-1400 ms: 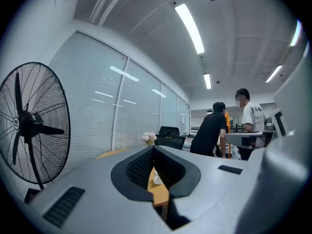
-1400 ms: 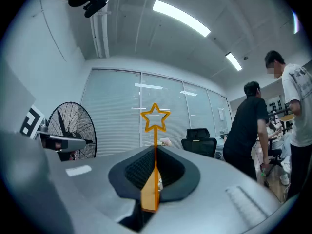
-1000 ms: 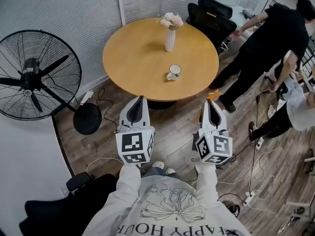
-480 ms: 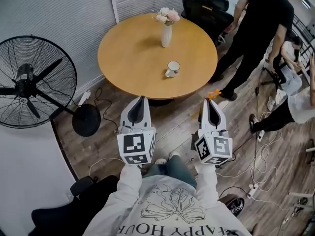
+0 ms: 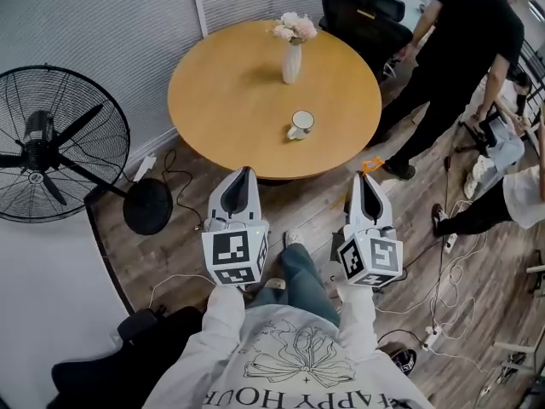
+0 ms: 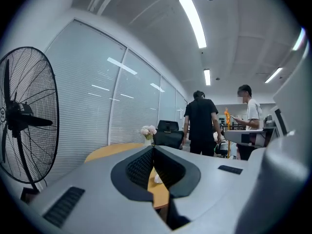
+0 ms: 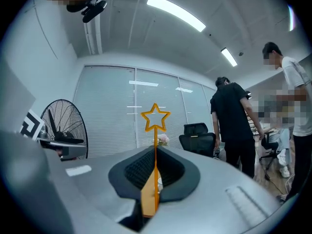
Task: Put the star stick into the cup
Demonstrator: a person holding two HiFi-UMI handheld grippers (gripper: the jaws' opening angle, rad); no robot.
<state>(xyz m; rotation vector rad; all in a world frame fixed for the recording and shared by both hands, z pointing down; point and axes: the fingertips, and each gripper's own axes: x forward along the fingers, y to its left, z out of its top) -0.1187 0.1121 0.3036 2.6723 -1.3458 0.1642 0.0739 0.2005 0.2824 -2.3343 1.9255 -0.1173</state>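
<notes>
A white cup [image 5: 300,125] stands on the round wooden table [image 5: 230,92], near its front right part. My right gripper [image 5: 368,181] is shut on the orange star stick [image 7: 155,118], whose star tip [image 5: 370,165] pokes out past the jaws, above the floor just short of the table's front edge. My left gripper [image 5: 242,177] is shut with nothing in it, level with the right one and also in front of the table. Between the left jaws I glimpse a strip of the table and the cup [image 6: 157,178].
A white vase of flowers [image 5: 292,51] stands at the table's far side. A large black fan [image 5: 53,139] is on the left. A person in black [image 5: 451,66] stands right of the table, with other people and cables [image 5: 443,271] on the floor further right. Black chairs [image 5: 366,20] sit behind the table.
The view has shifted slightly as I step forward; my leg now shows between the grippers. The person in black has moved a little. Both grippers keep their pose.
</notes>
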